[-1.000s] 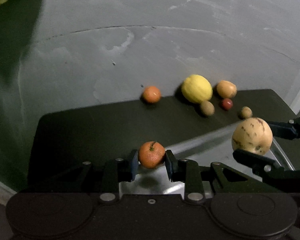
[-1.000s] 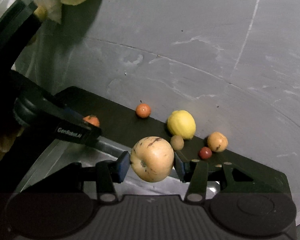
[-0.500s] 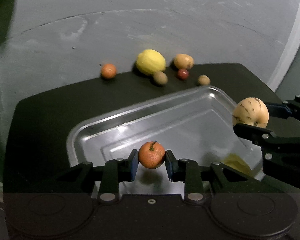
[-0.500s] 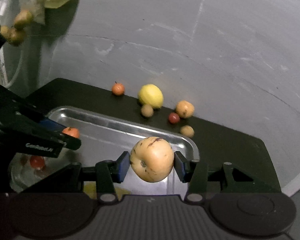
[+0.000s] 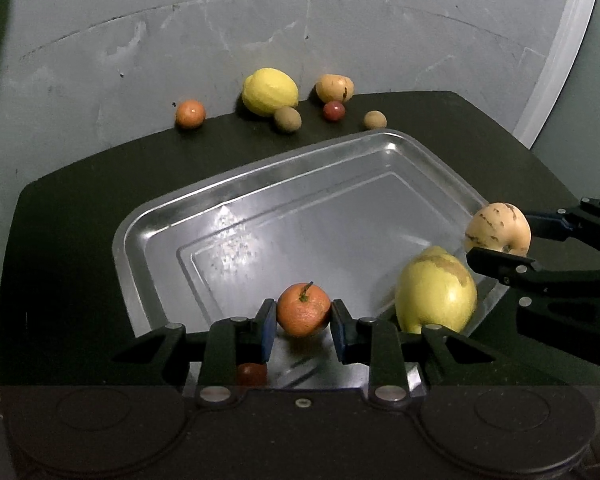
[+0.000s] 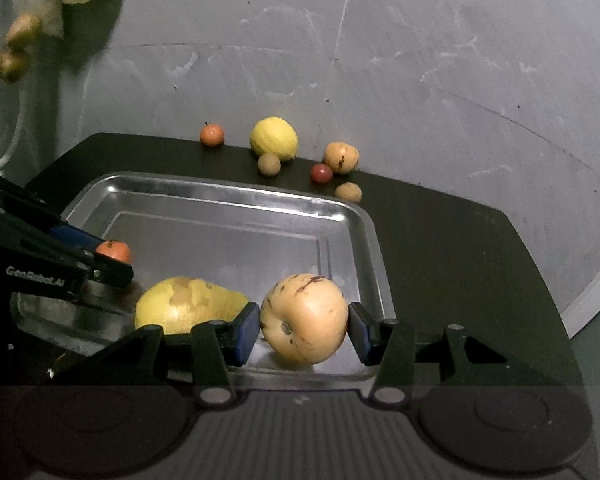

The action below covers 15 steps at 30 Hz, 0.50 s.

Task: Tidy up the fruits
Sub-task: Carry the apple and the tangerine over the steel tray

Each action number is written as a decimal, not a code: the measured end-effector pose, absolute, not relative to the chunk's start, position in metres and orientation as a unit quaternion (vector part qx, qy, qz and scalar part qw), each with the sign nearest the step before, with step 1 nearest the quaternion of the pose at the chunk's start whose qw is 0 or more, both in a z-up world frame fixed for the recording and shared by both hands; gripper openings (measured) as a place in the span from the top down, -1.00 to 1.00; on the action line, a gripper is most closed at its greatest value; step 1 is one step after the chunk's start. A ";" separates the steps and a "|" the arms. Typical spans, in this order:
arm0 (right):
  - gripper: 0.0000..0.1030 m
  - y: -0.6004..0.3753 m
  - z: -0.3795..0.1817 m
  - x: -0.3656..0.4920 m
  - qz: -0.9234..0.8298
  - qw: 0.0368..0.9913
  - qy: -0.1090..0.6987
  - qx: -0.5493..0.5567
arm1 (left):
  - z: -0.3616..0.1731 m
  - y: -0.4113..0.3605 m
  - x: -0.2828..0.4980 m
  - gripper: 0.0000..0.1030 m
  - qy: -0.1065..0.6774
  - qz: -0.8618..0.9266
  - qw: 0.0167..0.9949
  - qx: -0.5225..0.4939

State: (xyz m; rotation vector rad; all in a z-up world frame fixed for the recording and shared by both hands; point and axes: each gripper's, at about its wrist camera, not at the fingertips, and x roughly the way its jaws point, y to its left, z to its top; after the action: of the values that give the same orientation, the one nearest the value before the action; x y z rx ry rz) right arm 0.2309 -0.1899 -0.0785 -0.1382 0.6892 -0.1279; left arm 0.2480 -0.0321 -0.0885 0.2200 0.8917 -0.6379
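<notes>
From the left wrist camera, the left gripper (image 5: 303, 318) is clenched on a small orange tangerine with a short green stem (image 5: 303, 309), held over the near end of a shiny rectangular metal tray (image 5: 148, 224) that sits on a black table top (image 5: 60, 208). A large yellow-green pear-like fruit (image 5: 436, 292) lies in the tray just right of the tangerine, and a small dark red fruit (image 5: 252, 374) shows below the left finger. At the right edge the right gripper (image 5: 500, 240) grasps a pale round fruit with brown speckles (image 5: 498, 227) above the tray's right rim. Beyond the tray — along the grey wall — lie a small orange fruit (image 5: 190, 113), a yellow lemon (image 5: 270, 91), a tan speckled fruit (image 5: 334, 88) and three smaller ones.

From the right wrist camera, the right gripper (image 6: 304, 330) clamps the pale speckled fruit (image 6: 304, 318) low over the tray's near right corner (image 6: 364, 240), beside the yellow-green fruit (image 6: 188, 310). The left gripper (image 6: 112, 258) enters from the left with the tangerine (image 6: 114, 250) between its fingers.
</notes>
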 end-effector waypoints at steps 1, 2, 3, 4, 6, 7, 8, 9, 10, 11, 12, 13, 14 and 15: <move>-0.02 -0.189 -0.079 0.230 -0.064 0.936 0.339 -0.067 | -0.089 -0.032 0.247 0.41 0.424 -0.303 0.847 0.104; -0.02 -0.189 -0.080 0.228 -0.065 0.936 0.340 -0.066 | -0.089 -0.032 0.246 0.41 0.425 -0.304 0.846 0.104; -0.02 -0.189 -0.081 0.229 -0.065 0.935 0.342 -0.066 | -0.090 -0.031 0.244 0.41 0.426 -0.305 0.845 0.104; -0.02 -0.188 -0.081 0.228 -0.066 0.935 0.343 -0.066 | -0.091 -0.032 0.242 0.41 0.427 -0.305 0.845 0.104; -0.02 -0.188 -0.081 0.227 -0.069 0.934 0.346 -0.066 | -0.092 -0.032 0.240 0.41 0.429 -0.306 0.843 0.105; -0.02 -0.187 -0.082 0.227 -0.070 0.933 0.347 -0.066 | -0.092 -0.033 0.239 0.41 0.429 -0.308 0.843 0.105; -0.02 -0.187 -0.082 0.227 -0.071 0.932 0.349 -0.067 | -0.093 -0.033 0.238 0.41 0.430 -0.309 0.842 0.105; -0.02 -0.186 -0.082 0.227 -0.073 0.932 0.348 -0.067 | -0.093 -0.033 0.237 0.41 0.430 -0.310 0.841 0.106; -0.02 -0.186 -0.082 0.227 -0.075 0.932 0.348 -0.067 | -0.094 -0.034 0.236 0.41 0.429 -0.311 0.841 0.107; -0.02 -0.185 -0.082 0.227 -0.076 0.932 0.348 -0.066 | -0.094 -0.034 0.236 0.41 0.429 -0.312 0.841 0.109; -0.02 -0.185 -0.083 0.227 -0.077 0.932 0.348 -0.066 | -0.094 -0.035 0.235 0.41 0.429 -0.313 0.840 0.110; -0.02 -0.185 -0.083 0.227 -0.078 0.932 0.348 -0.066 | -0.094 -0.035 0.236 0.41 0.428 -0.314 0.840 0.112; -0.02 -0.185 -0.083 0.227 -0.079 0.932 0.347 -0.067 | -0.094 -0.035 0.236 0.41 0.429 -0.314 0.840 0.113; -0.02 -0.184 -0.083 0.228 -0.080 0.932 0.347 -0.066 | -0.095 -0.035 0.236 0.41 0.429 -0.314 0.839 0.113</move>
State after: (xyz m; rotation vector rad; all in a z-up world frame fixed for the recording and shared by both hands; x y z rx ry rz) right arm 0.2277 -0.1843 -0.0828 -0.1355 0.7104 -0.1641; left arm 0.2356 -0.0354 -0.0946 0.2387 0.9068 -0.6649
